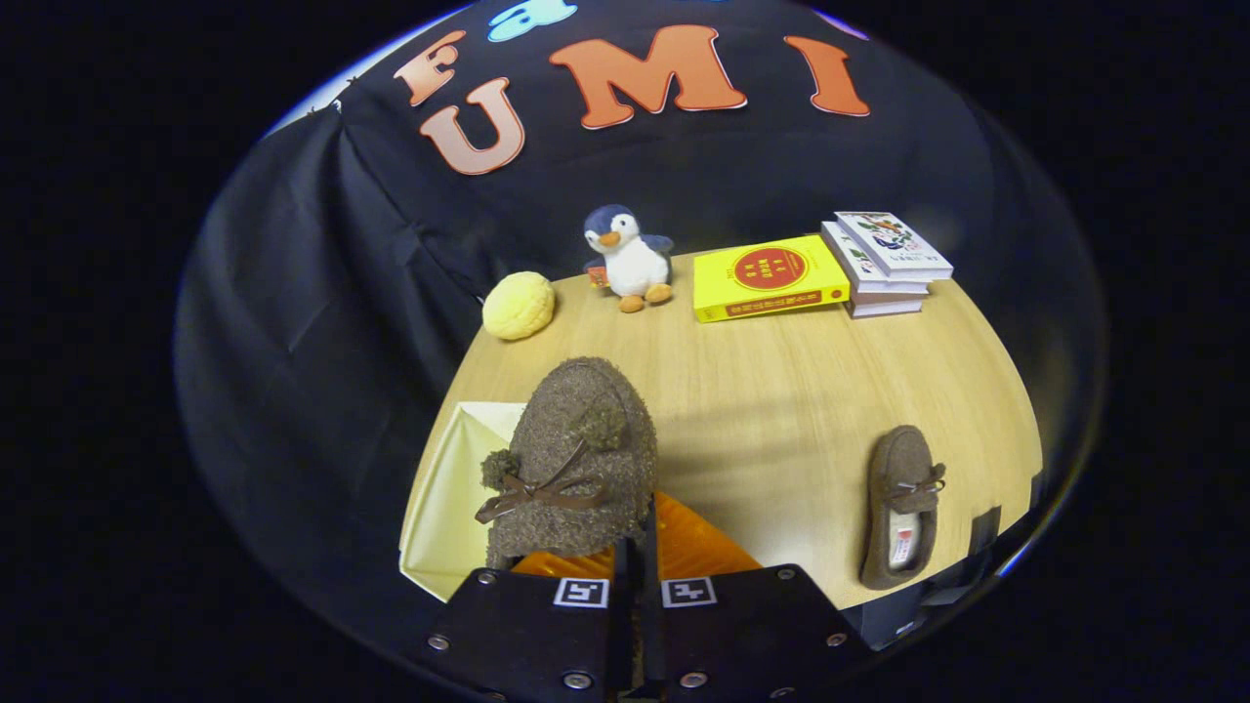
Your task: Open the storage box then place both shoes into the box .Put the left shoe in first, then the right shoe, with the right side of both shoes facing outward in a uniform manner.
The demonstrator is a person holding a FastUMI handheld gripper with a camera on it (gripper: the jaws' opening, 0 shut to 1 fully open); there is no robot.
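Claw (635,571) fingers closed tight, pinching heel edge of brown shoe (576,459); shoe hangs toe-forward just ahead, over open box (449,498). Second shoe (900,508) lies on counter (781,391), well off to right, long axis pointing away.

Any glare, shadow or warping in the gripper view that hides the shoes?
Gripper view: fisheye bends the table edge; the held shoe, sharp, throws a soft shadow rightward; the second shoe lies clear and evenly lit; no glare; the gripper looks closed on the held shoe's heel.
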